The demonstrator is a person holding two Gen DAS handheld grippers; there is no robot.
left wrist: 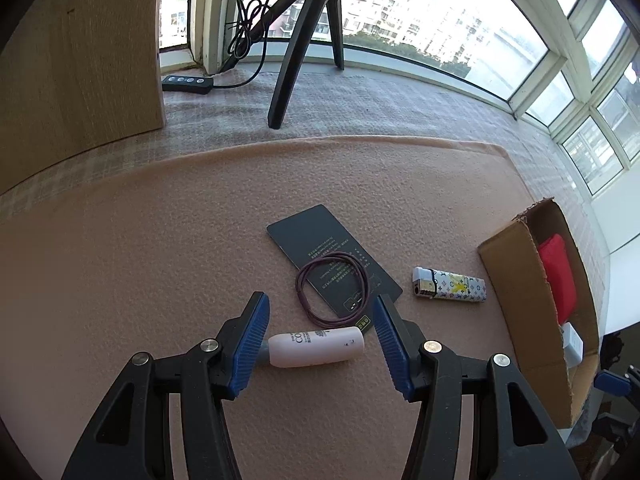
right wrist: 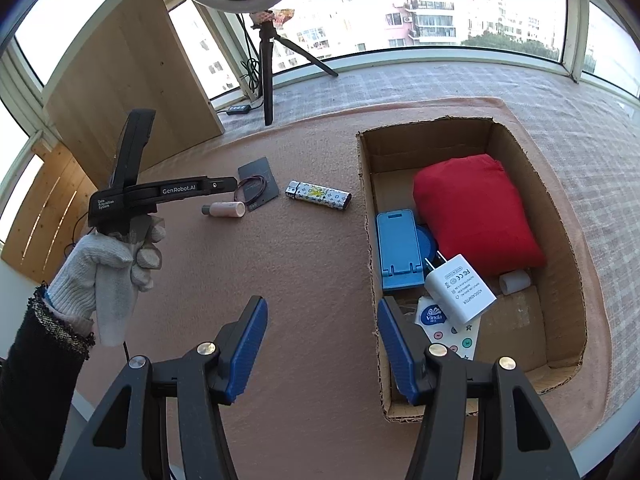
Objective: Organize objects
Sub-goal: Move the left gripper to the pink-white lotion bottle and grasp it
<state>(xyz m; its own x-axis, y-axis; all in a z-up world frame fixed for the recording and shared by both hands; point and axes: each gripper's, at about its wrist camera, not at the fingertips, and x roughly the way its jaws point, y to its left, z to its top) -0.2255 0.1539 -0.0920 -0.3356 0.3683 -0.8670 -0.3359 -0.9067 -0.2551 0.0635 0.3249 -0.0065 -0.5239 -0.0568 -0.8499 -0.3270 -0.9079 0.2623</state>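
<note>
Both claws wide open, empty. Left gripper (left wrist: 320,340) straddles pink bottle (left wrist: 316,346) lengthwise; we risk it rolling or snagging hair tie (left wrist: 332,292) if closed off-ctr.

windows (right wrist: 440,8): bright daylight, apartment blocks outside | wooden panel (left wrist: 76,64) left | checked cloth (left wrist: 380,108) on sill

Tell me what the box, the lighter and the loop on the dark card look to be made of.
Box: corrugated cardboard, matte brown; torn, ragged edges show it.
Lighter: apparently plastic body with a glossy printed wrap and a shiny metal cap at one end.
Loop: thin maroon cord in several coils, likely elastic or a hair tie; the material cannot be told for sure.
</note>
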